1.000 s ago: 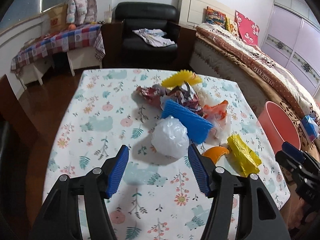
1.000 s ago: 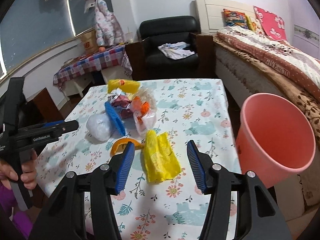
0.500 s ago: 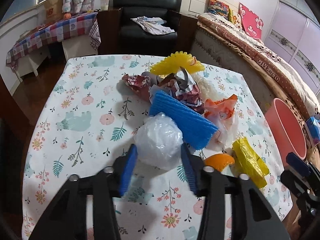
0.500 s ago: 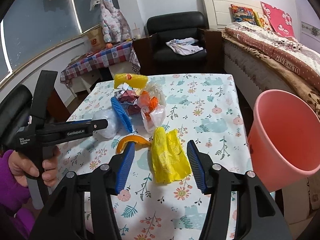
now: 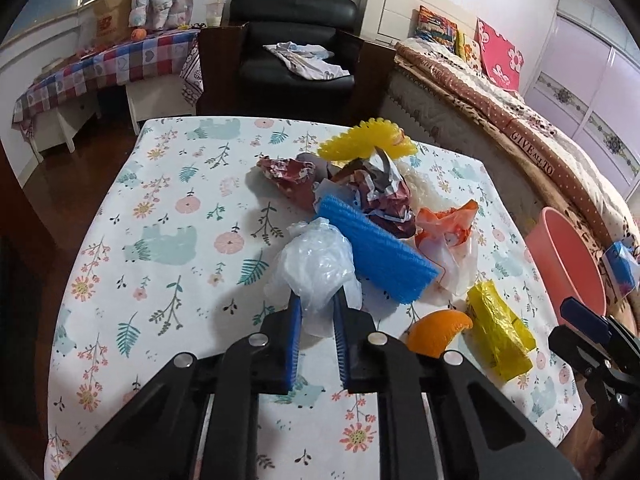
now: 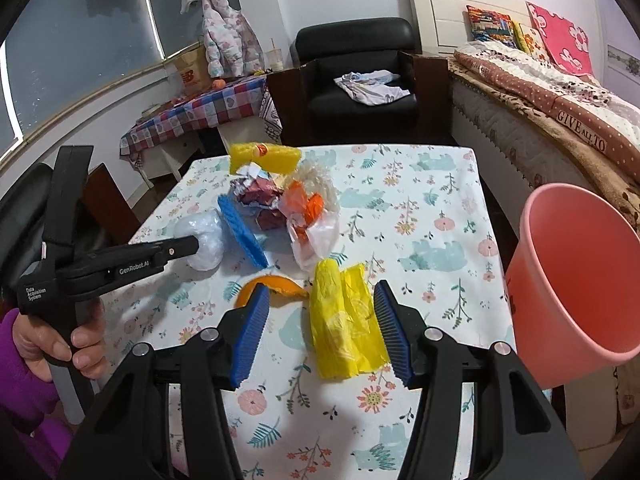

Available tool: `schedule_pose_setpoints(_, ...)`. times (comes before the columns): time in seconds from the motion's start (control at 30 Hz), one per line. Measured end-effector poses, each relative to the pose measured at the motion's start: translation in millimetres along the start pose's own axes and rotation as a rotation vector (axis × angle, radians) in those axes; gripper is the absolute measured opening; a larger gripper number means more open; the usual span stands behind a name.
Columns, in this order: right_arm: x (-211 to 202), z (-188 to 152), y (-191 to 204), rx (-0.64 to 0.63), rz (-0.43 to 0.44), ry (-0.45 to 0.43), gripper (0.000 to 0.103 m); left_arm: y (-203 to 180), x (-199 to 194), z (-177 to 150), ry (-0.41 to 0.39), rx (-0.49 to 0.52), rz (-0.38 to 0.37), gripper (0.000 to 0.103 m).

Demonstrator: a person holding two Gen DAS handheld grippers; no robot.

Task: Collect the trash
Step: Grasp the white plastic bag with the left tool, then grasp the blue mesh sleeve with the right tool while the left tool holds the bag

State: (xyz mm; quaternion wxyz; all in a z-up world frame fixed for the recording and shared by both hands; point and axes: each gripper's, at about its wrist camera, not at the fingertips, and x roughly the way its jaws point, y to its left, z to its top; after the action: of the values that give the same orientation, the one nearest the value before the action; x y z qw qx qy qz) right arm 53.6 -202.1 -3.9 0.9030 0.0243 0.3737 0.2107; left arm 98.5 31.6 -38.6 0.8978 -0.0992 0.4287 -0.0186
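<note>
**Mia:** Look, the left tongs are closing on the clear bag. The bag's near end is between the blue pads already and looks squeezed there.

**Ben:** Where is the bag?

**Mia:** On the desk, at the near edge of the trash pile. It sits right against the blue sponge.

**Ben:** What can go wrong?

**Mia:** The bag is thin and puffy (mostly air, I think). The pads only have its bottom bit. If they lift fast, the plastic may slide out and drop.

**Ben:** And the sponge?

**Mia:** It may get dragged along, since the two touch. Then it could bump the orange peel or the yellow bag.

**Ben:** What about the right tongs?

**Mia:** They stand apart, not pinching anything. The yellow bag lies between the pads, but they don't press it.

**Ben:** And the bucket?

**Mia:** It is off the desk's right side, well apart from the clear bag. That is a long carry, so a weak hold may fail on the way. The right tongs are also in that path, so the two could bump.
</note>
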Motion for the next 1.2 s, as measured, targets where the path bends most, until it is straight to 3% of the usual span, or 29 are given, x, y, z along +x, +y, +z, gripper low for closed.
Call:
schedule_pose_setpoints(0.47, 22, 33, 54, -0.126, 0.1, -0.036, 0.055, 38, -32, -7, -0.028, -0.058, 0.049, 0.014)
schedule_pose_setpoints(0.57, 29, 38, 64, -0.148, 0.128, -0.016, 0.055, 43, -36, -7, -0.032, -0.066, 0.056, 0.014)
schedule_pose_setpoints(0.7, 54, 36, 79, -0.174, 0.165, 0.075, 0.055, 48, -37, -9, -0.029, -0.073, 0.063, 0.014)
schedule_pose_setpoints(0.93, 92, 25, 106, -0.286, 0.102, 0.178, 0.055, 56, -38, -10, -0.023, -0.085, 0.089, 0.014)
schedule_pose_setpoints(1.13, 110, 21, 110, -0.302, 0.063, 0.21, 0.055, 63, -36, -13, -0.015, -0.09, 0.117, 0.014)
schedule_pose_setpoints(1.2, 114, 20, 109, -0.3, 0.051, 0.218, 0.046, 66, -36, -14, -0.013, -0.093, 0.125, 0.014)
